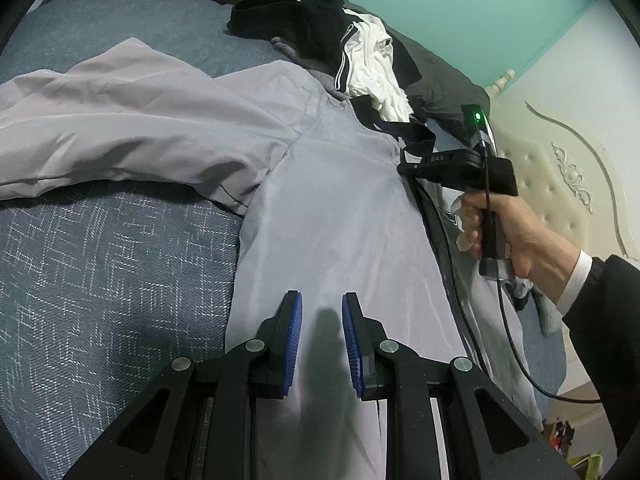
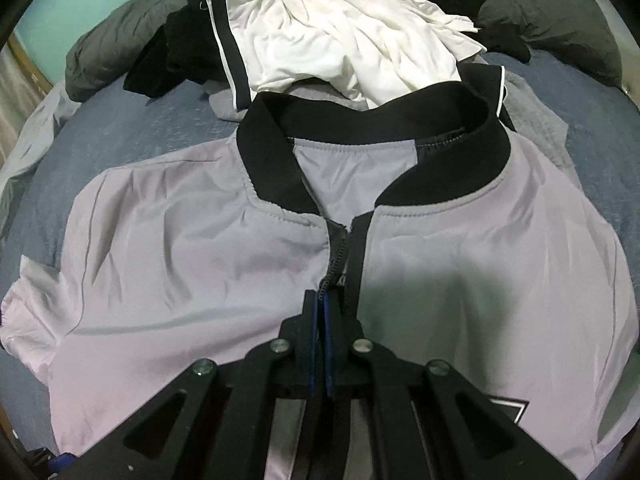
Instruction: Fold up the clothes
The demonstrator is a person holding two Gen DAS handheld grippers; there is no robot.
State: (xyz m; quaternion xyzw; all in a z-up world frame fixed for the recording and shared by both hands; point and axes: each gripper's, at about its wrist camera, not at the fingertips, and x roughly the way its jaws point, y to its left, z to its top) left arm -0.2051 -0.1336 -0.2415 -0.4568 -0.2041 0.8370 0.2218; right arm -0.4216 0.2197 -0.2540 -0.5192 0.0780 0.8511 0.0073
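The grey jacket [image 2: 180, 248] lies front-up across the middle of the blue bed cover [image 1: 100, 272], collar toward the pile of black and white clothes [image 2: 340, 36] at the far edge; its lower hem is cut off behind the gripper frames, and one sleeve runs out of the left wrist view. The left gripper [image 1: 321, 320] hovers over the jacket body with jaws slightly spread and nothing between them. The right gripper [image 2: 322, 304], gripped by a hand [image 1: 516, 228] in a dark sleeve, angles steeply down with pads pressed together at the zipper [image 2: 335, 260]; whether fabric is pinched cannot be made out.
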